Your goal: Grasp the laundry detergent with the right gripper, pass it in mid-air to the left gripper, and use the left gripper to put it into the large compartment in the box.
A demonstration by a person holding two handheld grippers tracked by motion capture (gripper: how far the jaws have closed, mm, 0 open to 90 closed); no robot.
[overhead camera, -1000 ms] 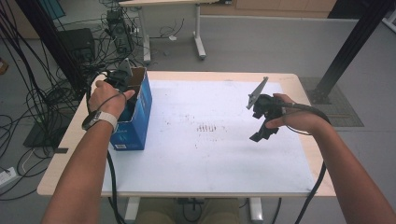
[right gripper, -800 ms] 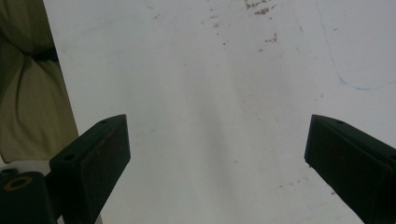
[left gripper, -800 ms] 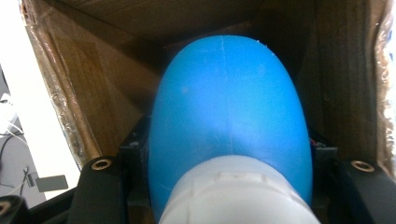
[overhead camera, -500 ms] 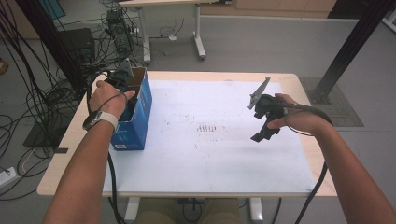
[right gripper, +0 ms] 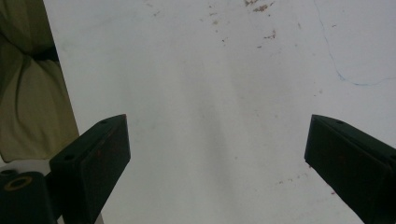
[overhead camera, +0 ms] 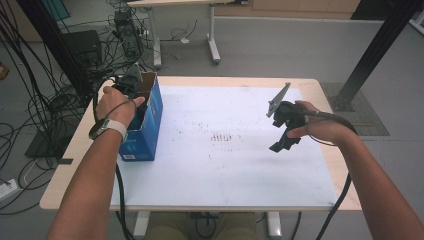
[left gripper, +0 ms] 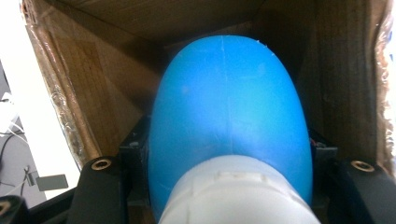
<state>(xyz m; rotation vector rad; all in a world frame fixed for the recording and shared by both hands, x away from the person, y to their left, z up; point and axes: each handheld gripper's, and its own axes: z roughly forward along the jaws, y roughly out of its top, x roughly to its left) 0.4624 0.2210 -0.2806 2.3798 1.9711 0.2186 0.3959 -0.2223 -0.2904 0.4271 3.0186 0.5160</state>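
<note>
From the high view, a white sheet [overhead camera: 225, 150] covers most of the desk [overhead camera: 70, 165], and an open blue cardboard box [overhead camera: 145, 127] stands at about nine o'clock on it, near the left edge. The left hand [overhead camera: 116, 106] holds the left claw [overhead camera: 131, 80] over the box's open top, tipped down into it. At about three o'clock the right hand [overhead camera: 320, 127] holds the right claw [overhead camera: 282, 142] above the bare sheet, well apart from the box, with its grey three-cornered plate [overhead camera: 278, 99] pointing toward twelve. In the left gripper view, the brown cardboard inside of the box [left gripper: 93, 70] rises on both sides, and a blue rounded object with a white end [left gripper: 229, 140] sits between the two black jaws, which close on its sides at four and eight o'clock. In the right gripper view, the jaws stand wide apart with nothing between them, over the white sheet [right gripper: 210, 93] with its brown specks; olive cloth [right gripper: 28, 93] shows at nine o'clock.
</note>
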